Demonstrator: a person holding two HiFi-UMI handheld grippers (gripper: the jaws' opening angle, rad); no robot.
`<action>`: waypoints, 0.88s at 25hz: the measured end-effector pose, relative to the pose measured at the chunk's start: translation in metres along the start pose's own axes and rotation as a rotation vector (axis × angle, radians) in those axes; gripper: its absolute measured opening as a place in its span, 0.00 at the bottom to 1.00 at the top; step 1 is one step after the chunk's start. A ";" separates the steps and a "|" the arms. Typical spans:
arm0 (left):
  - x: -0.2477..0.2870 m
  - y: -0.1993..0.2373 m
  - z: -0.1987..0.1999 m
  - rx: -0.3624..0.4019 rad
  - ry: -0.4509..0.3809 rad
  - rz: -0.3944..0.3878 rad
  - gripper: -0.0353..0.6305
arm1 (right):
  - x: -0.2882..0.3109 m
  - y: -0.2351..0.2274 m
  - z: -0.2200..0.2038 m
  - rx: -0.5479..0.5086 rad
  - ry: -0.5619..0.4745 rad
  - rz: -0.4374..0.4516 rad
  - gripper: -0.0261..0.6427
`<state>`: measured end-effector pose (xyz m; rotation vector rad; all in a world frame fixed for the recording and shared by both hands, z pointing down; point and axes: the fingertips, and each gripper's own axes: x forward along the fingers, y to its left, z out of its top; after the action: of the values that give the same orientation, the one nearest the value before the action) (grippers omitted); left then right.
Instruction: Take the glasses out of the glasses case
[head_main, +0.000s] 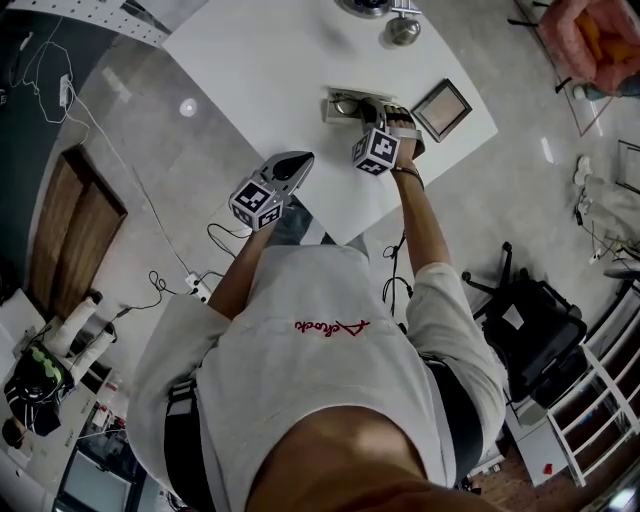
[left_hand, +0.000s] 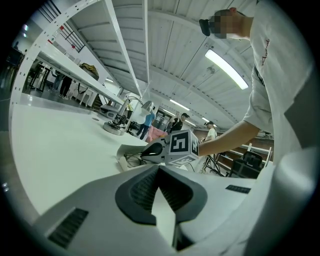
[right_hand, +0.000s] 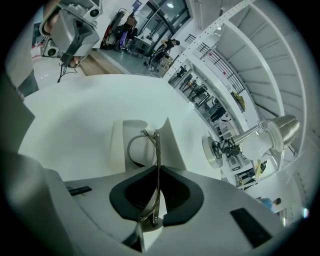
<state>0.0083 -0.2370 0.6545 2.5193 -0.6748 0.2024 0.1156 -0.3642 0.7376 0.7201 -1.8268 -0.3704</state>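
Metal-framed glasses (right_hand: 157, 150) sit pinched edge-on in my right tool (right_hand: 158, 171), pads closed on them, the lens end poking out just above the open white case (right_hand: 119, 150) on the table (right_hand: 70, 115). My left tool (left_hand: 159, 172) is closed, empty, apart from the case.

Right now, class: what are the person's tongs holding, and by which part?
Right tongs grip the glasses by the thin metal frame; left tongs empty.

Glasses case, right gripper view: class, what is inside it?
The thin metal-framed glasses, pinched by the right tongs, with one round rim in the open white case. The tongs cover the case's near end.
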 end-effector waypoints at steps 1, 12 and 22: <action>0.000 0.000 0.000 -0.001 0.002 0.000 0.04 | -0.001 -0.001 0.001 -0.005 -0.003 -0.008 0.12; 0.005 -0.006 0.002 0.005 -0.004 -0.021 0.04 | -0.024 -0.018 0.016 -0.114 -0.052 -0.123 0.11; 0.006 -0.016 0.007 0.030 -0.015 -0.039 0.04 | -0.056 -0.037 0.014 0.248 -0.134 -0.191 0.11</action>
<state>0.0213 -0.2313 0.6436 2.5625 -0.6320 0.1804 0.1268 -0.3582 0.6700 1.0684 -1.9574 -0.3257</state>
